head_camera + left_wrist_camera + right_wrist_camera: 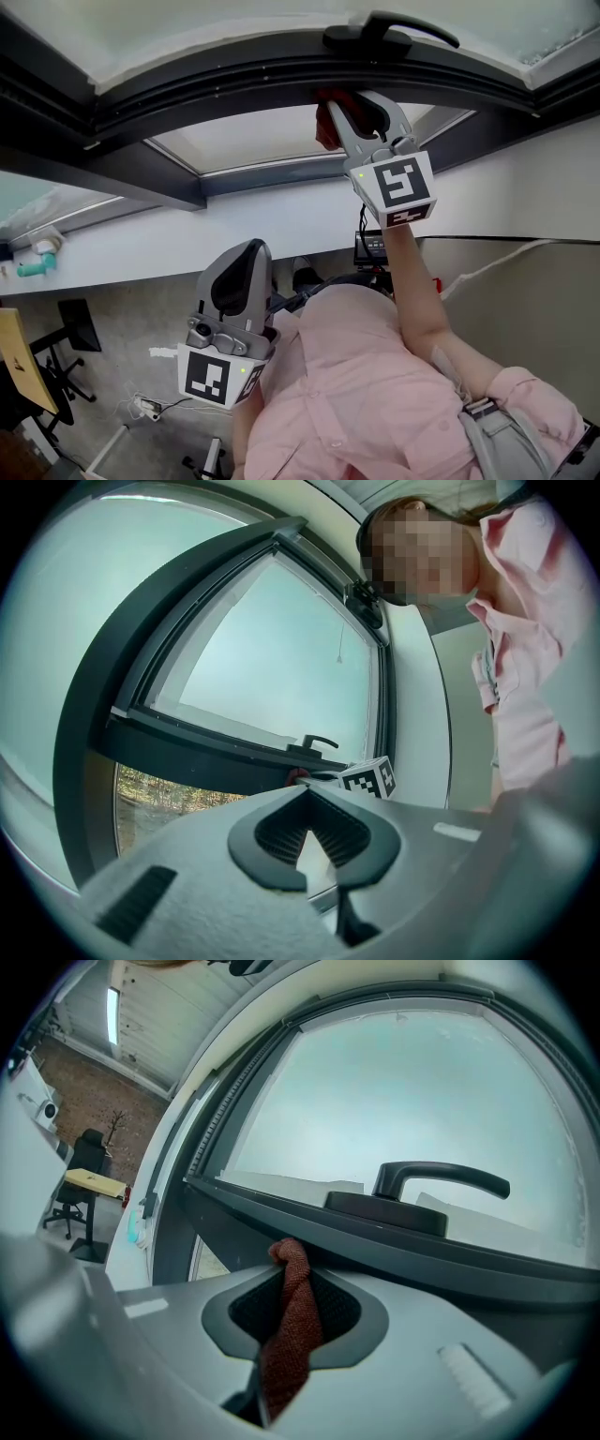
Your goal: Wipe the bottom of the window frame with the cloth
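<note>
Right gripper view shows my right tongs (292, 1283) clenched on the red cloth (286, 1344). One twisted end pokes up at 12 o'clock and looks to touch the dark window frame (394, 1246), just under the handle (441, 1180). I think I hold it high so the cloth can rub along that bottom bar. My left tongs (246, 258) hang low at 7 o'clock in the head view. They are pinched together on nothing, out of the way. I count two tongs, one cloth and one handle.
</note>
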